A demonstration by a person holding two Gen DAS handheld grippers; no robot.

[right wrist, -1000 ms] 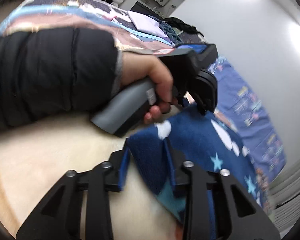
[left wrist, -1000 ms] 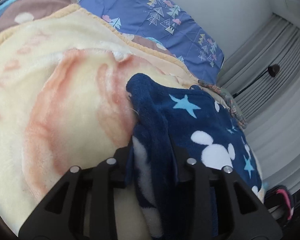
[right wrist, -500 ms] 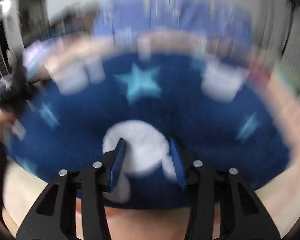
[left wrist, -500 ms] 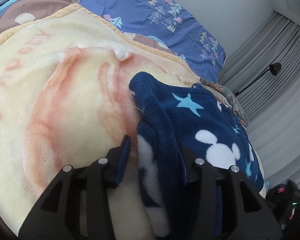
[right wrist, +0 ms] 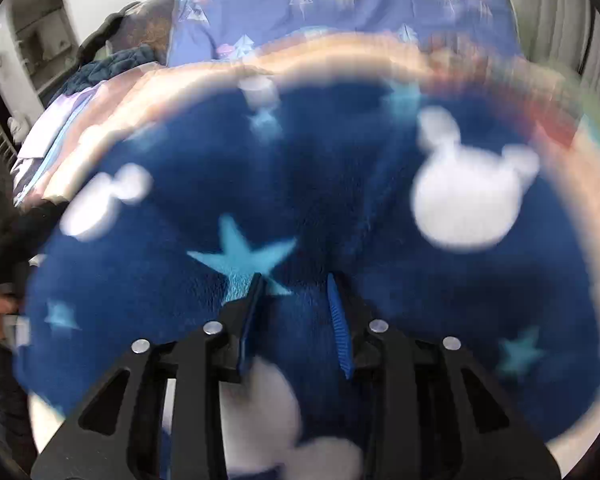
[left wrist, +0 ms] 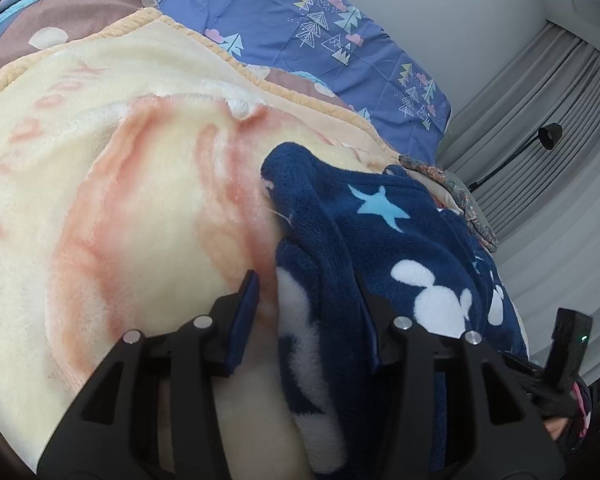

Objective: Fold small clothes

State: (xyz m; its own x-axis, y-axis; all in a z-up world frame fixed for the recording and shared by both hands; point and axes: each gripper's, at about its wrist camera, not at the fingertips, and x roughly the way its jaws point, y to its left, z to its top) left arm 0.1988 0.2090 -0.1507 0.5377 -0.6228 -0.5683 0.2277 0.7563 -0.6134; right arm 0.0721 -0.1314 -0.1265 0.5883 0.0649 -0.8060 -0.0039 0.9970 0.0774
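Note:
A navy fleece garment point(left wrist: 384, 240) with white mouse heads and light blue stars lies on a cream and peach blanket point(left wrist: 112, 184). My left gripper point(left wrist: 310, 304) is open around the garment's folded left edge, with a gap beside the left finger. In the right wrist view the garment point(right wrist: 340, 200) fills the frame, blurred. My right gripper point(right wrist: 296, 312) hovers close over it with its jaws apart and fleece bulging between them. The right gripper's body also shows at the lower right of the left wrist view point(left wrist: 564, 360).
A blue pillowcase with tree prints point(left wrist: 320, 28) lies at the bed's head by a white wall. Grey curtains point(left wrist: 560, 128) and a black lamp point(left wrist: 548, 136) stand to the right. A dark garment point(right wrist: 112, 64) lies far left on the bed.
My left gripper has opened and let go of the garment's edge. My right gripper has let go, swung round over the spread garment and moved nearer to it.

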